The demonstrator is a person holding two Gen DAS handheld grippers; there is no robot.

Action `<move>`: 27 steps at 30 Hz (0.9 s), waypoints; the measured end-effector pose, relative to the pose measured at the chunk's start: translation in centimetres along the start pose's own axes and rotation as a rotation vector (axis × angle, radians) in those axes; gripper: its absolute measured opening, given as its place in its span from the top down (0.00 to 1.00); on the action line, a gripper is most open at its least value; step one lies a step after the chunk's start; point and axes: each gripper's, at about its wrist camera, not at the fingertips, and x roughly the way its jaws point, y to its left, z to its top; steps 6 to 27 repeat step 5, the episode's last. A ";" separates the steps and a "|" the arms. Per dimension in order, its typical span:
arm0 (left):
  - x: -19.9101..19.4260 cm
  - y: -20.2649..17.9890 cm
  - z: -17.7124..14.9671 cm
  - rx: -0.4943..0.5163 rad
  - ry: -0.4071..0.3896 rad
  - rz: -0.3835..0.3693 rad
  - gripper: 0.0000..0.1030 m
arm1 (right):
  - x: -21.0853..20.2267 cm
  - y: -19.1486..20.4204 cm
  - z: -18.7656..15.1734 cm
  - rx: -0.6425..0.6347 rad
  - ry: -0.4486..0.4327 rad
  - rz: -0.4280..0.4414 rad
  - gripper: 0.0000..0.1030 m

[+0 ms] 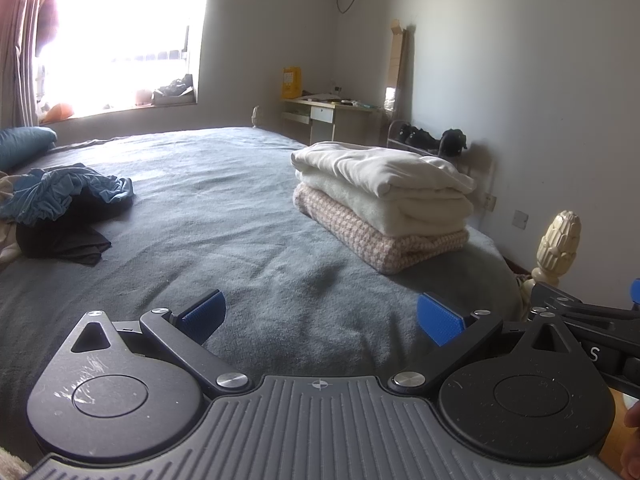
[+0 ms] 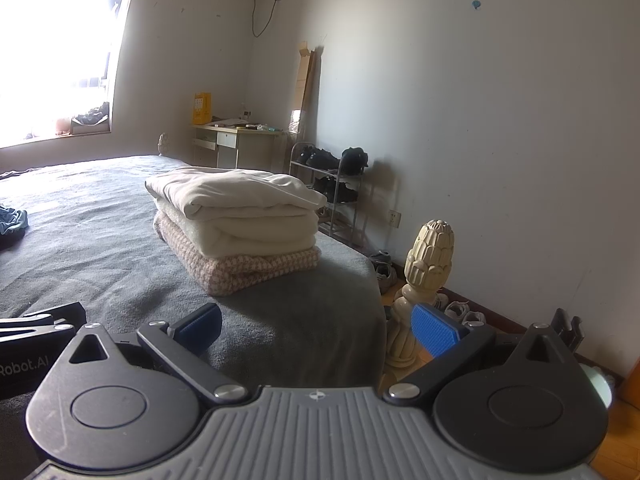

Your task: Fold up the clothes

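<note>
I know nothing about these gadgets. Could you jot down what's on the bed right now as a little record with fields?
Surface: grey bed
Folded stack: three pieces, cream on top, checked at the bottom
Unfolded pile: blue and black clothes, far left side
Left hand-held gripper: open, empty
Right hand-held gripper: open, empty
Nearby: carved bedpost, shoe rack

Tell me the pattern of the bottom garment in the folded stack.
Pink-and-white houndstooth-like check on the bottom garment, clearest in the right wrist view.

Grey bed (image 1: 224,208), bright window (image 1: 120,32), desk (image 2: 240,144), shoe rack (image 2: 332,192), pale walls (image 2: 480,120)
</note>
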 end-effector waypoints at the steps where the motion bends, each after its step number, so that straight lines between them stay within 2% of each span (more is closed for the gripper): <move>1: 0.0 0.0 0.0 0.000 0.000 0.000 0.00 | 0.0 0.0 0.0 0.000 0.000 0.000 0.00; 27: 0.1 0.1 0.0 -0.001 0.001 0.000 0.00 | 0.0 0.0 0.0 0.000 0.000 0.000 0.00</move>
